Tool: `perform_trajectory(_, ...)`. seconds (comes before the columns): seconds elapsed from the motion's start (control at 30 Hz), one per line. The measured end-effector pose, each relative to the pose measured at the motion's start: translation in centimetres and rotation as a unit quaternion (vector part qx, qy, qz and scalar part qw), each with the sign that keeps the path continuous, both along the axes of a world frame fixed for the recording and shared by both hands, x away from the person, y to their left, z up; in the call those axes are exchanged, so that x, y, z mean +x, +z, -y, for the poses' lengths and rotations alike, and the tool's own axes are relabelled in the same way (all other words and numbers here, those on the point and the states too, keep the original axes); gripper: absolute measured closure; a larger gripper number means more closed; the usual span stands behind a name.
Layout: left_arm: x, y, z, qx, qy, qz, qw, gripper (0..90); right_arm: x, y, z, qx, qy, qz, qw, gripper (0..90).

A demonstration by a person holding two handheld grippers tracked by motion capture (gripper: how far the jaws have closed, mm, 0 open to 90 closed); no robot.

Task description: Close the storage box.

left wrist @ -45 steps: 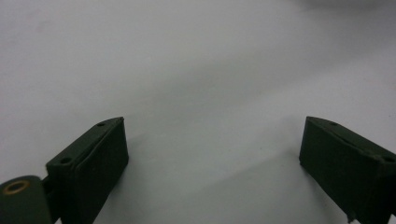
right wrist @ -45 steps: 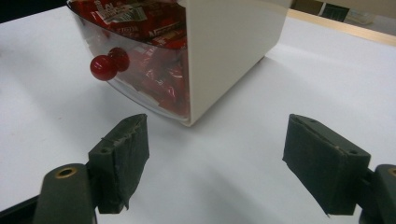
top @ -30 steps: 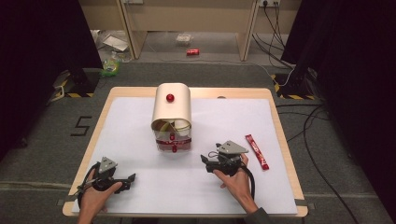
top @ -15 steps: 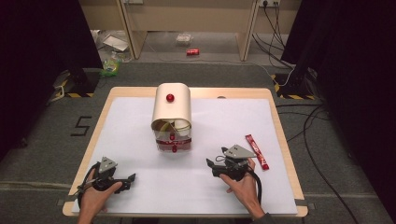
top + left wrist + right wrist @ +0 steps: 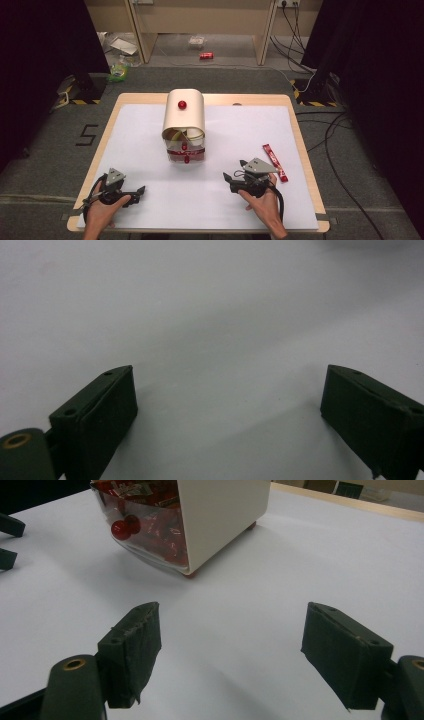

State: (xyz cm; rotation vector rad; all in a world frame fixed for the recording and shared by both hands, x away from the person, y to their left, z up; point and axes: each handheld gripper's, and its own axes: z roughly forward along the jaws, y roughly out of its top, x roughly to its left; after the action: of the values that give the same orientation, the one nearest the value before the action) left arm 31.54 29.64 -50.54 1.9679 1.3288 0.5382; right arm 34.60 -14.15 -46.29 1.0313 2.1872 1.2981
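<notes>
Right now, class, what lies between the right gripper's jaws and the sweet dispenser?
Nothing: in the right gripper view, only bare white table cover stretches from the open right gripper to the sweet dispenser. The high view agrees.

The high view looks forward and down from above the person's side onto the whole white-topped wooden table. Each gripper view sits low, close over that white surface. The right gripper view and the high view share the cream round-topped container with red sweets.

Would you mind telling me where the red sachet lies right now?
In the high view, the red sachet lies flat on the table's right side, just beyond the right gripper.
</notes>
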Motion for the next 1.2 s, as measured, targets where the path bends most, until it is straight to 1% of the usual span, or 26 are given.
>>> perform_trajectory(0.63, 0.0, 0.0, 0.0, 0.000, 0.000, 0.000, 1.0000, 7.1, -1.2, 0.1, 2.6, 0.006, -0.021, -0.002, 0.9998, 23.2)
perform_trajectory(0.8, 0.0, 0.0, 0.0, 0.000, 0.000, 0.000, 1.0000, 7.1, -1.5, 0.1, 3.3, 0.007, -0.026, -0.006, 0.9996, 23.3)
perform_trajectory(1.07, 0.0, 0.0, 0.0, 0.000, 0.000, 0.000, 1.0000, 7.1, -2.1, -0.1, 4.5, 0.000, -0.033, -0.020, 0.9993, 23.0)
perform_trajectory(1.2, 0.0, 0.0, 0.0, 0.000, 0.001, 0.001, 1.0000, 7.1, -2.2, -0.2, 4.9, -0.002, -0.036, -0.022, 0.9991, 22.6)
